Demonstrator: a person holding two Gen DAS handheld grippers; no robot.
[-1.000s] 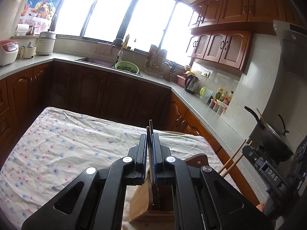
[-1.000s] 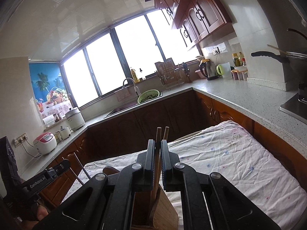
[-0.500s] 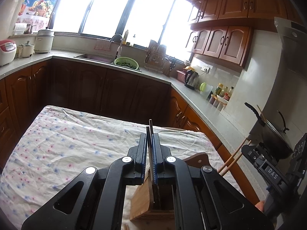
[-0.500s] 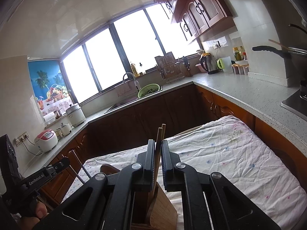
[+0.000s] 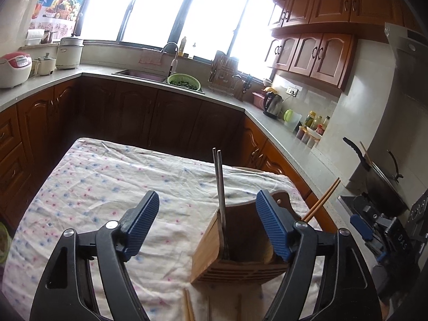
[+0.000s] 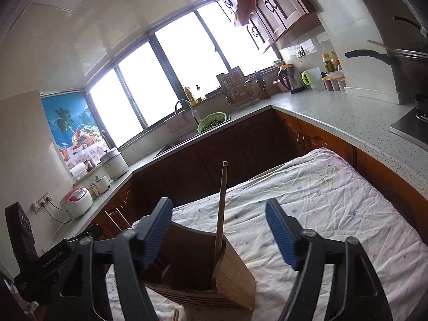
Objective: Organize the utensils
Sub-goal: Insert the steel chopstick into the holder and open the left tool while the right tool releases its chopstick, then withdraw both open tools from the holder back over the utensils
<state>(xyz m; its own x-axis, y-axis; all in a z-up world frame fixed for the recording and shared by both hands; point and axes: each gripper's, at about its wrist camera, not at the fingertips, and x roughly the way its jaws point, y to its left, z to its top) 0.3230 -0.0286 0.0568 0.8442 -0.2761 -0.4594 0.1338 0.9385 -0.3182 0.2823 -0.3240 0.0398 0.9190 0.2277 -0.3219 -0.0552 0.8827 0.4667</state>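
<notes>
Both my grippers, left and right, are opening with nothing pressed, metal chopsticks and wooden chopsticks standing near-upright in the holder, so I'd draw each hand back clear of those long axes.

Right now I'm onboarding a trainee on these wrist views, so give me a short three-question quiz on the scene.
1. True or false: the metal chopsticks stand in the wooden holder.
2. The wooden chopsticks are: A) clamped by the right gripper; B) standing in the holder, touching neither pad; C) lying on the tablecloth.
3. Fill in: the left gripper has ____ between its pads that they press on.

Key: 1 true; 2 B; 3 nothing. Both grippers' jaws are opening.
</notes>
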